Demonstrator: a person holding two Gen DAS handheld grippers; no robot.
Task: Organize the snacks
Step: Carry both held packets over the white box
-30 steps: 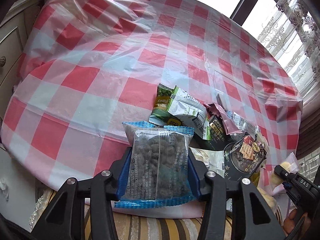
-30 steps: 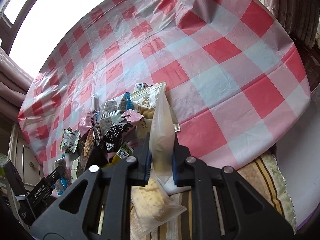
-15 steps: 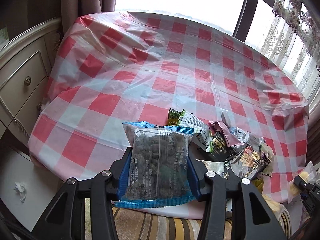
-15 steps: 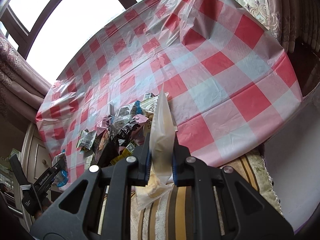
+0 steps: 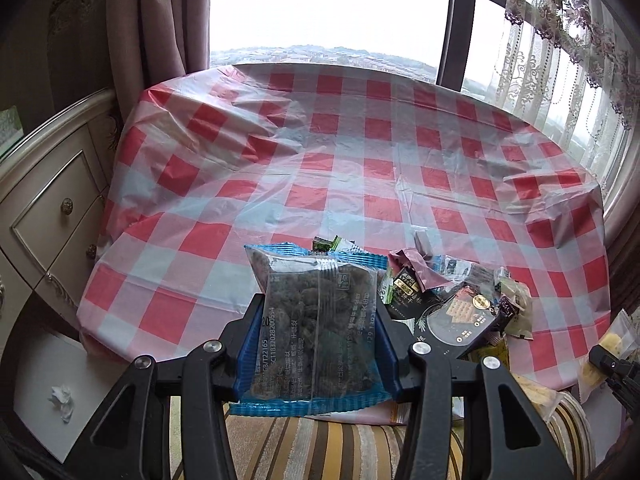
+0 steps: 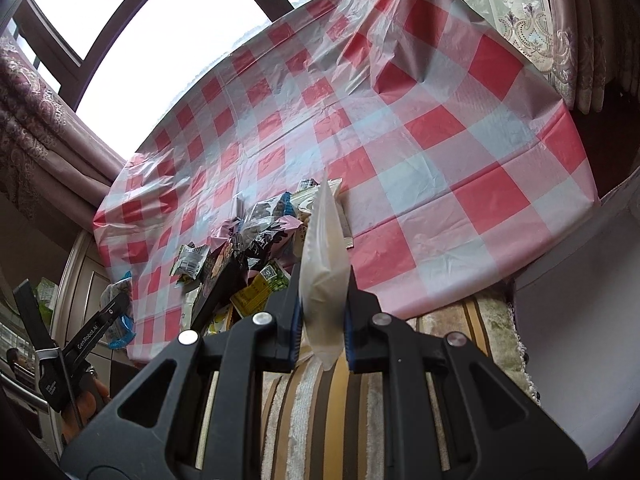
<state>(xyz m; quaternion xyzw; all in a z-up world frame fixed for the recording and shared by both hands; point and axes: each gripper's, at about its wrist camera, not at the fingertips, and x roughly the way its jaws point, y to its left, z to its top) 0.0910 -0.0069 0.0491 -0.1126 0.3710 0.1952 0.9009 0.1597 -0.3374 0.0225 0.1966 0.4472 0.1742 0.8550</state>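
The left gripper (image 5: 320,344) is clamped on a clear packet of dark snacks (image 5: 318,320) with blue sealed ends, held flat-face to the camera with its long axis upright between the blue pads, and lifted off the near edge of the table. The right gripper (image 6: 322,312) is likewise closed on a pale, see-through bag (image 6: 324,264), gripped edge-on so its long axis runs up and away from the jaws and its tail hangs below them. Beneath both lies the round table under a red-and-white checked cloth (image 5: 320,160); most of the cloth is bare toward the far and left sides. The heap of remaining snack packets (image 5: 452,300) sits at the near edge of the table, to the right of the left gripper and just beyond it, while from the right wrist view the same heap (image 6: 248,248) lies left of the pale bag and a little farther out. So the heap sits between the two tools, and the open cloth lies straight ahead and outward of each. My reading is that each held packet now needs a clear spot on its own side, away from the heap. A striped cushion (image 5: 320,448) shows below the table's near edge.
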